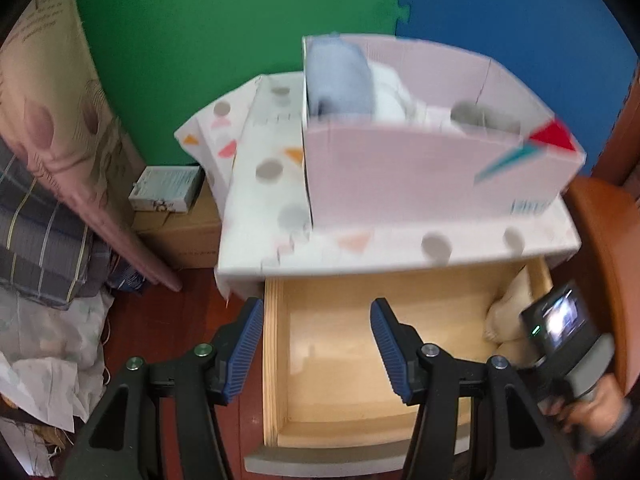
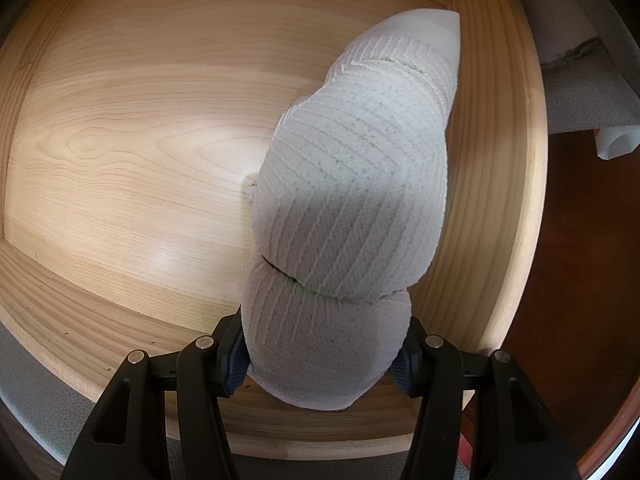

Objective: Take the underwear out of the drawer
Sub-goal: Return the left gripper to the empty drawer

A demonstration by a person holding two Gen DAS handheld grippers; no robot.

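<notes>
We see the rolled white underwear (image 2: 348,208) lying in the open wooden drawer (image 2: 120,168), along the drawer's right wall, with its near end pushed between the jaws of the right gripper (image 2: 322,354). The blue pads (image 2: 236,364) sit on either side of that near end and appear to touch the cloth; we read the jaws as closed on the roll, though how firmly they press we cannot tell. The rest of the roll stretches away from the jaws toward the drawer's back right corner. The drawer floor left of the roll is bare pale wood.

From the left wrist camera, we see the left gripper (image 1: 316,354) hanging above the drawer (image 1: 340,360) with its jaws apart and nothing between them. The underwear (image 1: 508,316) shows as a cream bundle at the drawer's right side, well apart from these jaws, with the right gripper's body (image 1: 560,332) and the hand (image 1: 592,412) holding it just over it.

Above the drawer, the cabinet top (image 1: 256,208) is white with grey dots and coloured triangles. On it stands a pink box (image 1: 400,168) holding rolled blue and white cloth. Behind the drawer unit, green and blue foam mats (image 1: 240,20) cover the wall. Left of the drawer, folded bedding (image 1: 44,232) and a small white box (image 1: 166,188) are piled on a reddish floor.
</notes>
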